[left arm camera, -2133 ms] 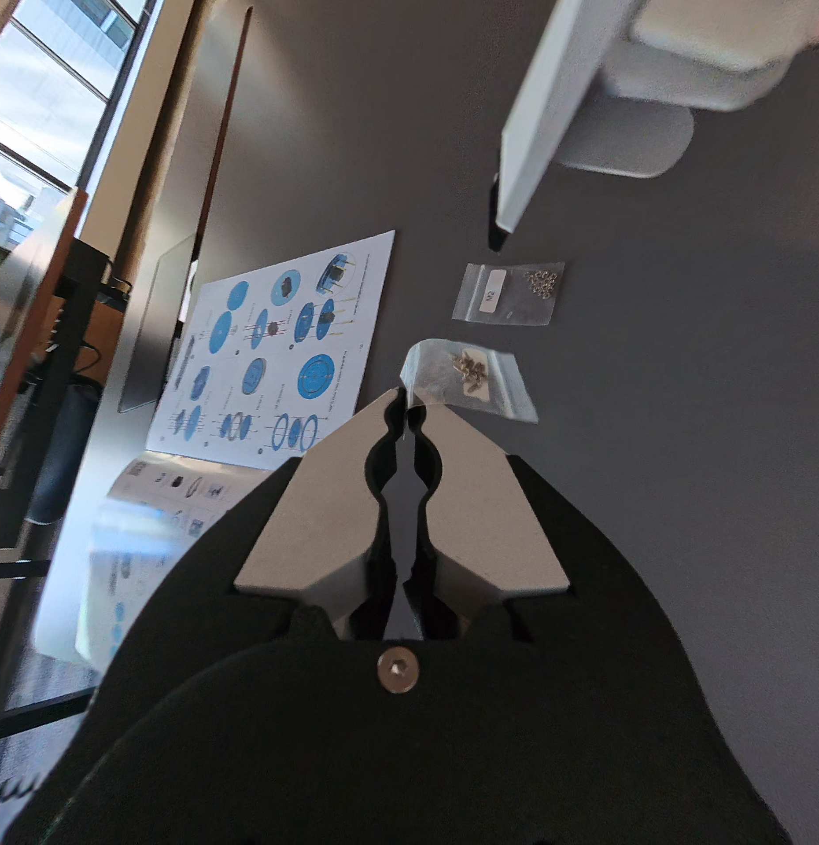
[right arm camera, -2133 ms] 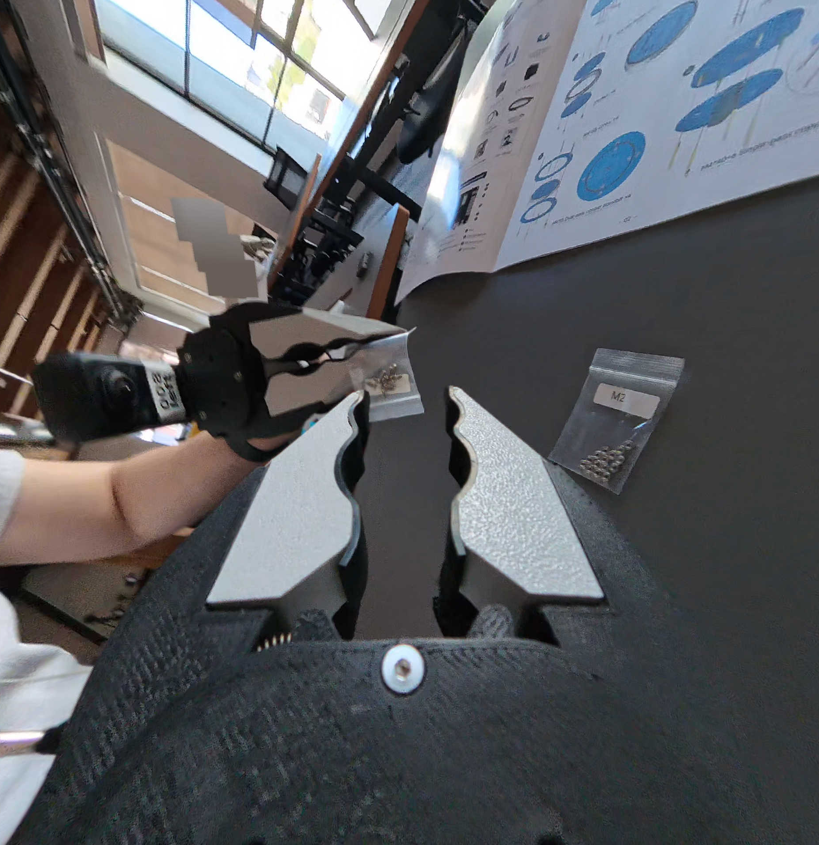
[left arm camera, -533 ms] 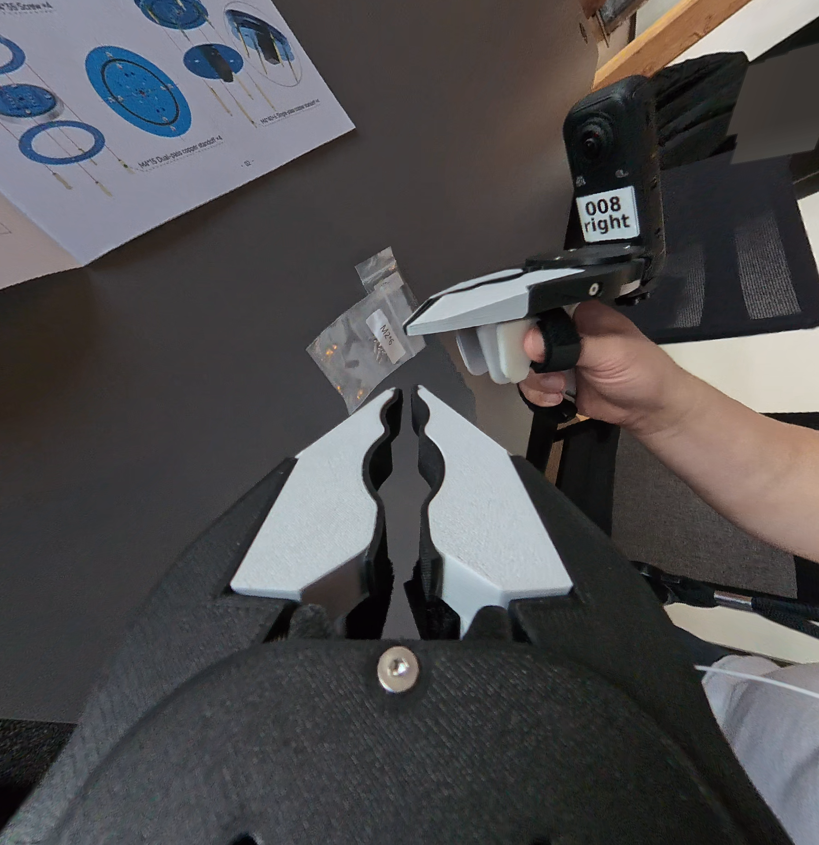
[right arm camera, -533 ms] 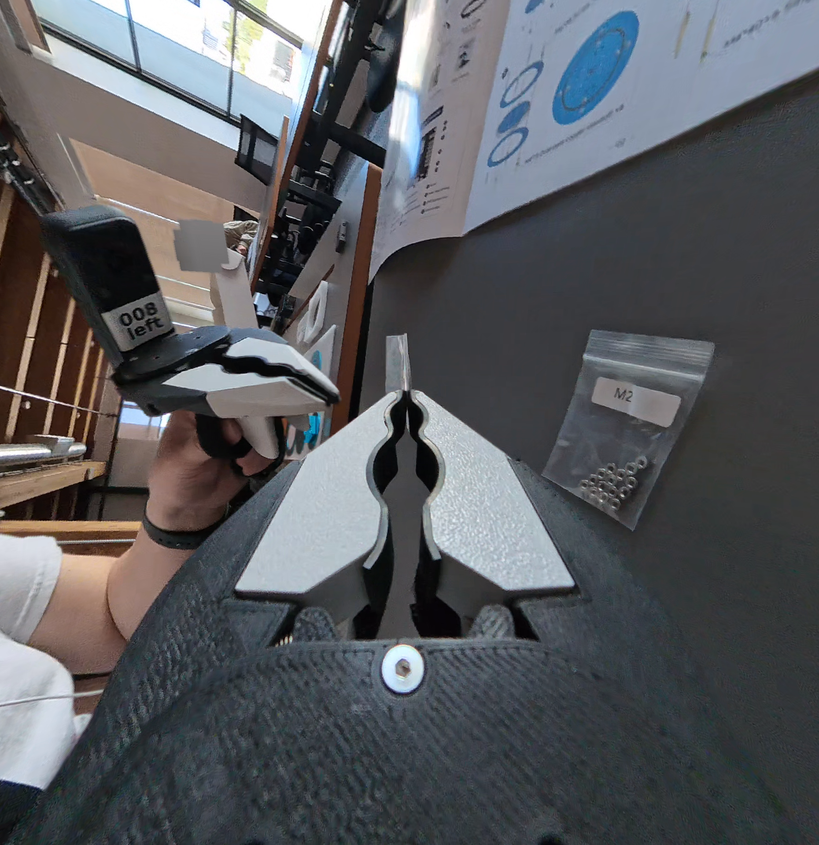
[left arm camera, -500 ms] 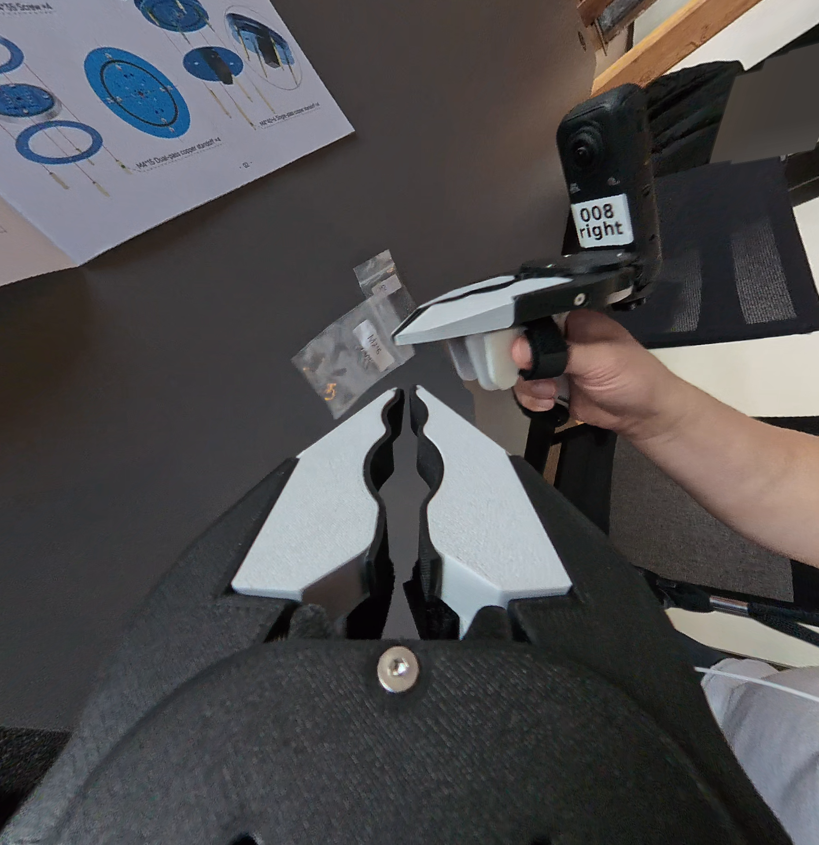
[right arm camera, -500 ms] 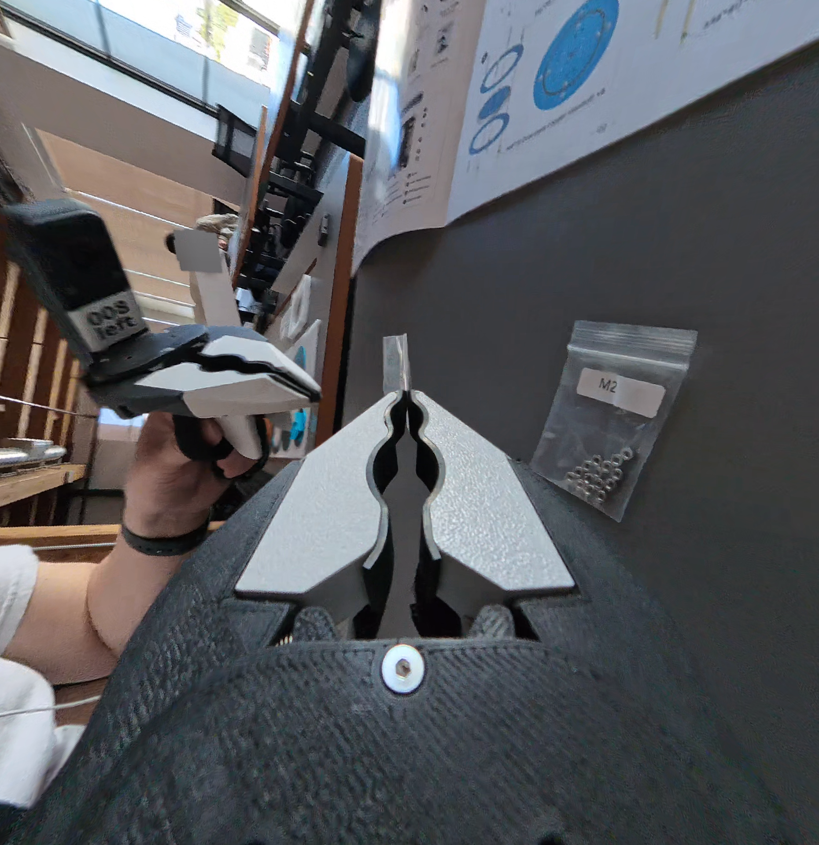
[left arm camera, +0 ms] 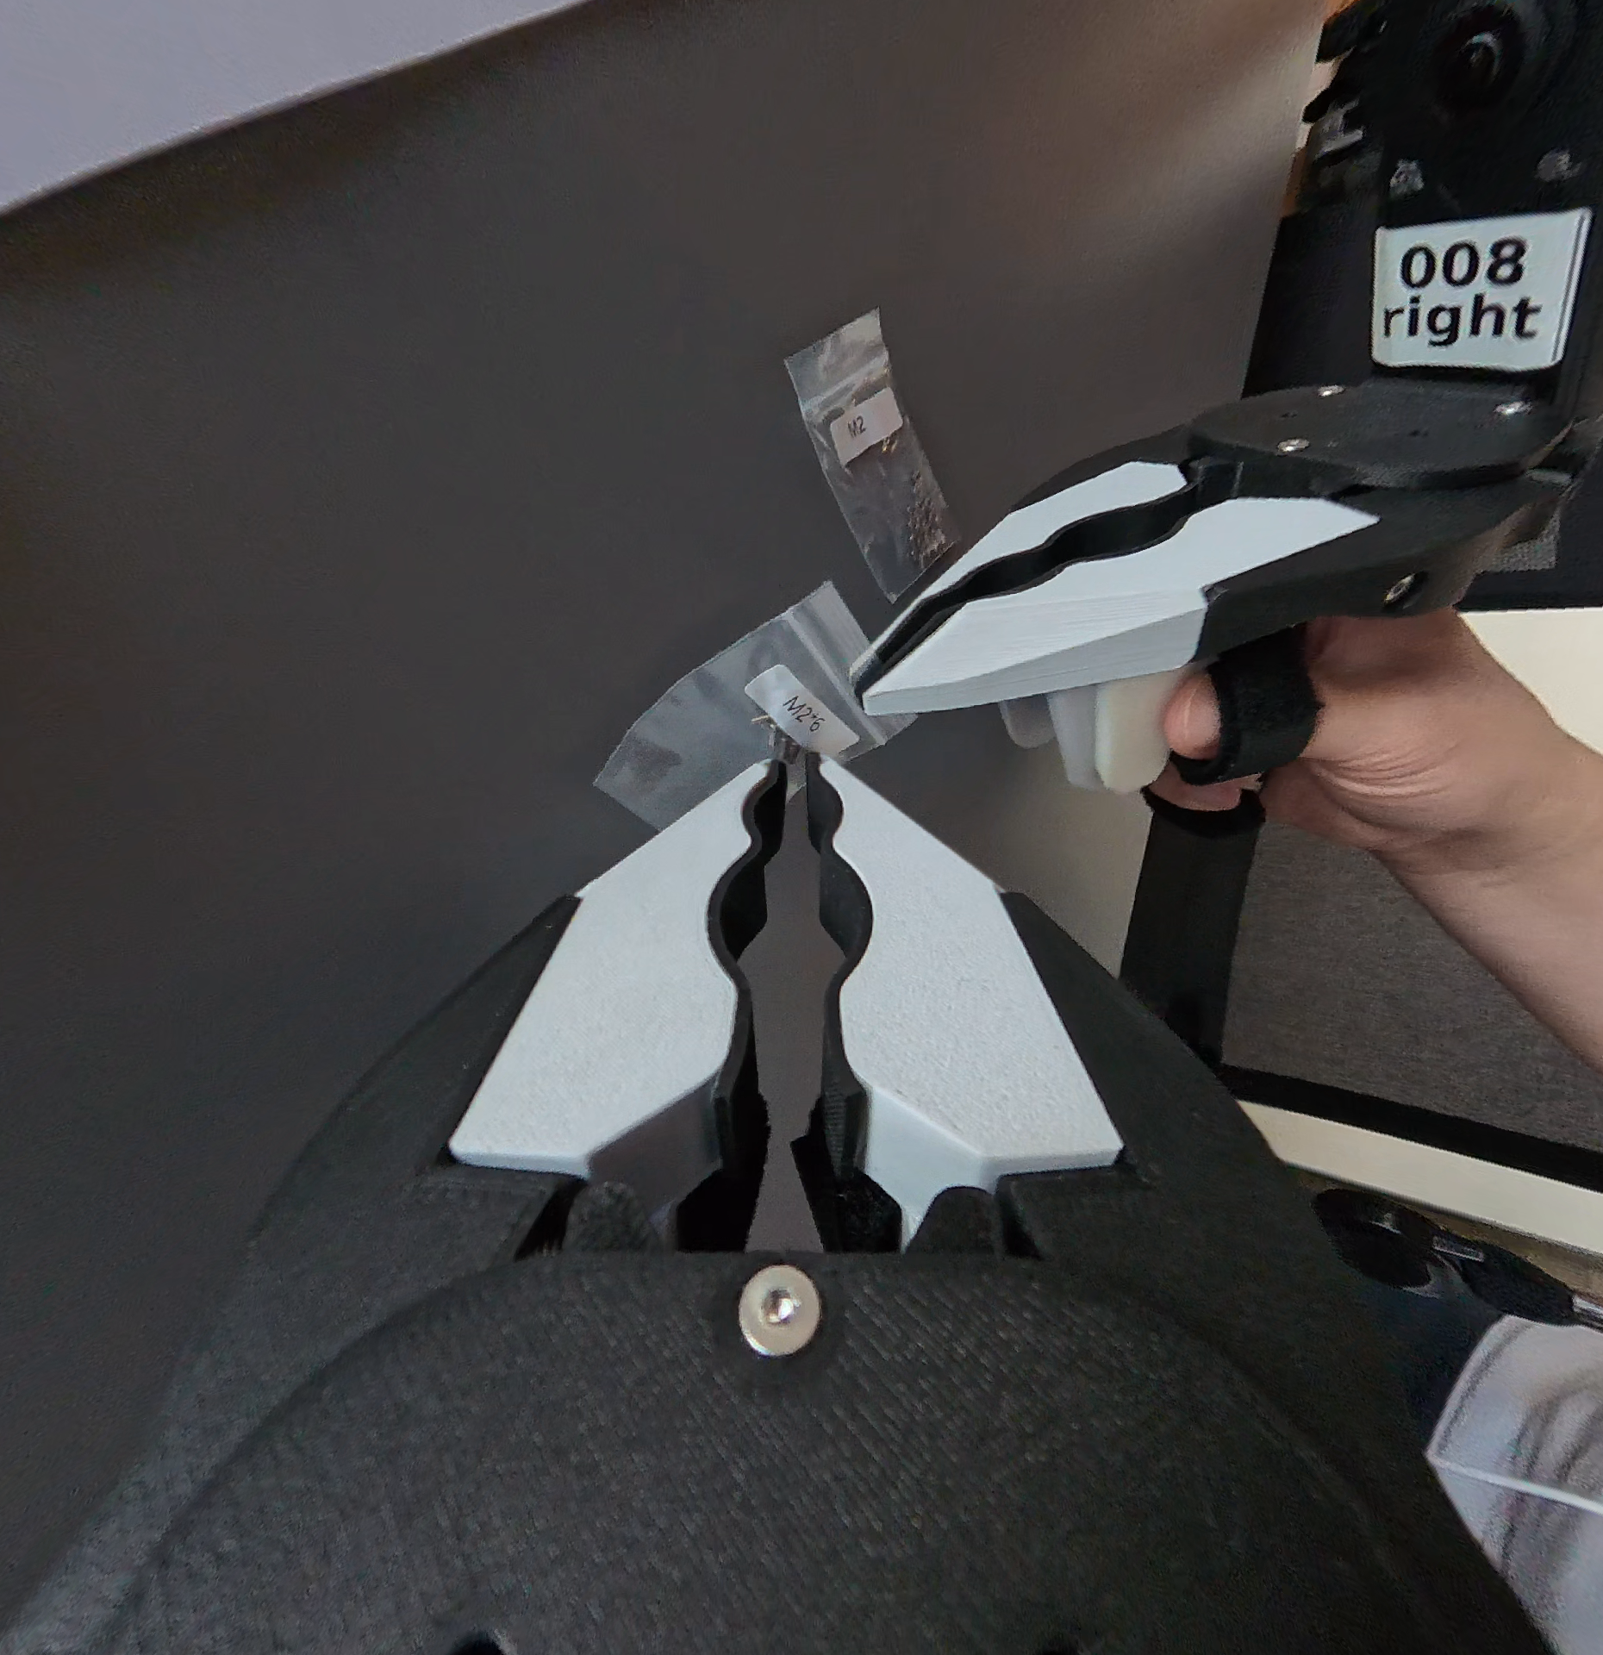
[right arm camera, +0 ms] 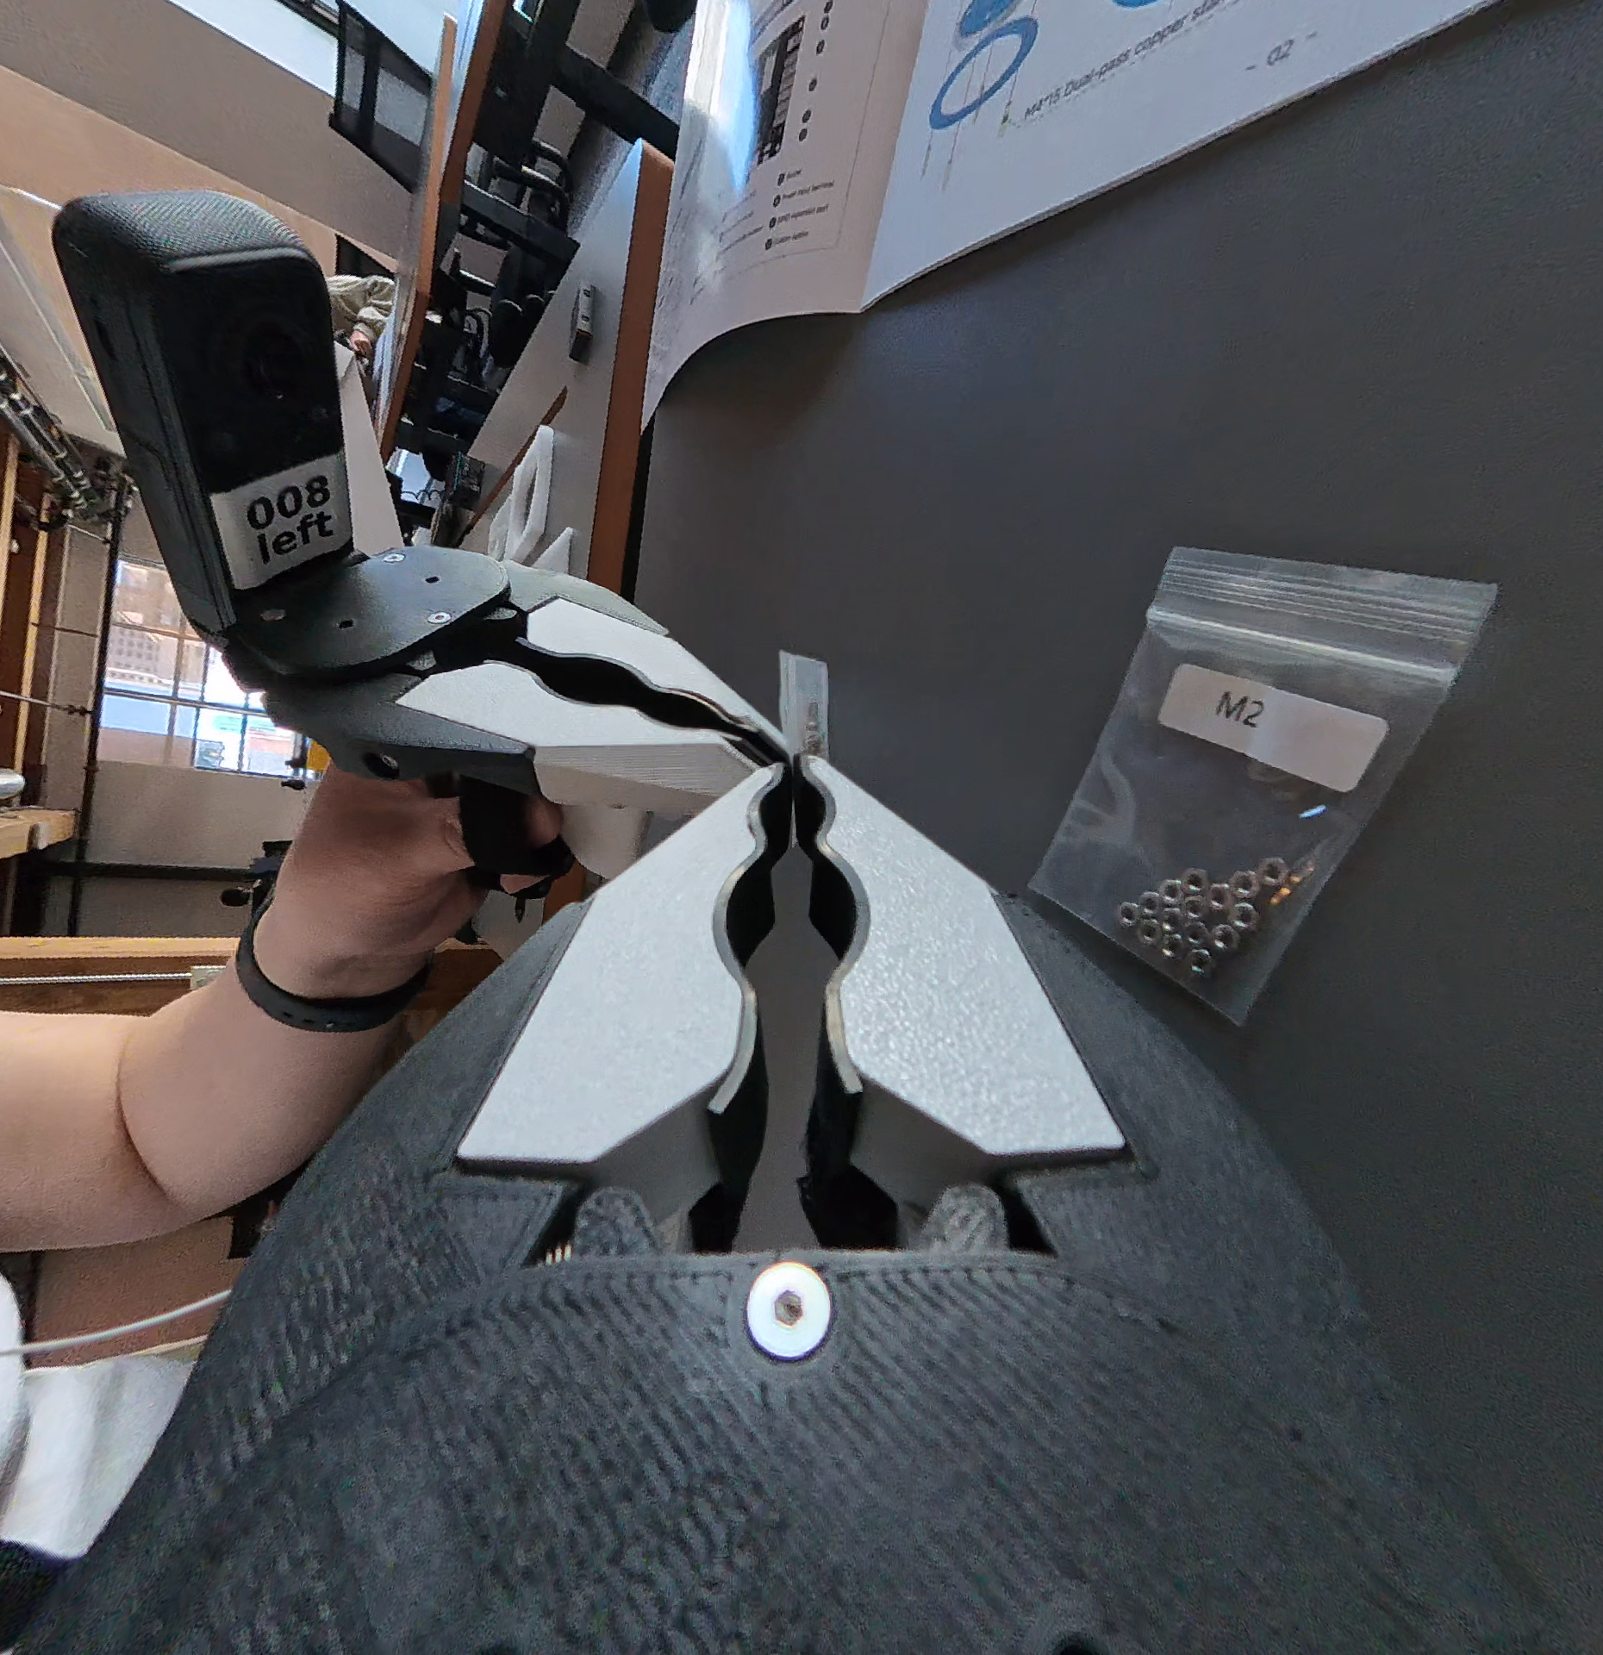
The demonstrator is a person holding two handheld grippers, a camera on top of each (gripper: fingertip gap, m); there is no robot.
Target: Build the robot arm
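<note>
Your left hand-held gripper (left arm camera: pixel 791 772) has its two grey fingers drawn almost together, leaving only a thin slit at the tips, and those tips pinch the lower edge of a small clear zip bag (left arm camera: pixel 751 707) with a white label, held up in the air above the bench (left arm camera: pixel 332 537). Your right hand-held gripper (left arm camera: pixel 865 673) comes in from about 2 o'clock in the left wrist view, its fingers likewise nearly closed, and it nips the same bag at its upper right corner, so both tools have the bag between them. In the right wrist view that bag shows edge-on as a thin sliver (right arm camera: pixel 802 698) rising at 12 o'clock from the right tool's tips (right arm camera: pixel 796 768), with the left tool (right arm camera: pixel 774 750) meeting it from 10 o'clock; a few small metal pieces show inside it. Your right hand (left arm camera: pixel 1317 761) grips the handle at 3 o'clock in the left view, and your left hand (right arm camera: pixel 377 860), with a dark wristband, sits at 9 o'clock in the right view. A second clear bag (right arm camera: pixel 1255 788) holding small metal nuts lies flat on the dark bench at about 2 o'clock, apart from both tools. Farther off, at 12 to 1 o'clock, a white printed sheet (right arm camera: pixel 1138 107) with blue ring drawings lies on the bench, its near edge curling up.
</note>
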